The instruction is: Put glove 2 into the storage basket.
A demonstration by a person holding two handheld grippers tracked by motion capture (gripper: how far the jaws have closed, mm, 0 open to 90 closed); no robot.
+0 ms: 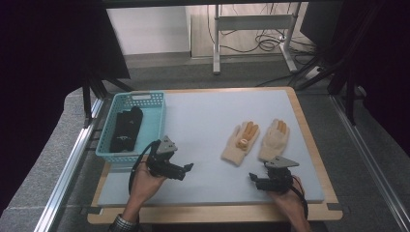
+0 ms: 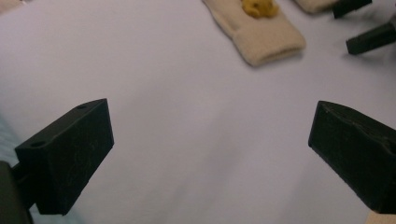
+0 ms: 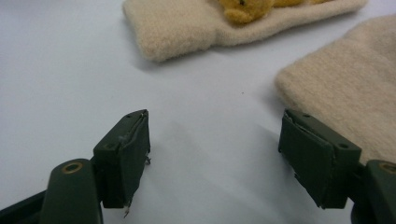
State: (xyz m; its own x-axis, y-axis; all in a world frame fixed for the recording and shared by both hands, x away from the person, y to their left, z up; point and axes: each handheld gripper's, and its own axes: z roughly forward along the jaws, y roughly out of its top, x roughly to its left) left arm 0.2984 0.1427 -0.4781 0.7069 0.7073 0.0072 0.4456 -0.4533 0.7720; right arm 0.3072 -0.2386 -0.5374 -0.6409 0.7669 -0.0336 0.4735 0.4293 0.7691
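Gloves lie side by side on my pale mat: the left glove [image 1: 240,143] and the right glove [image 1: 274,139]. My right gripper [image 1: 255,179] hovers wide open just beside the right glove's cuff, perhaps grazing it. My left gripper [image 1: 187,168] gapes wide over bare mat [image 1: 203,116], near the basket [image 1: 157,104].

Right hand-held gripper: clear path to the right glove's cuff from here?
Probably yes. The right hand-held gripper sits just short of the right glove, jaws open, with one jaw already beside the cuff. Bare mat lies between; nothing blocks it.
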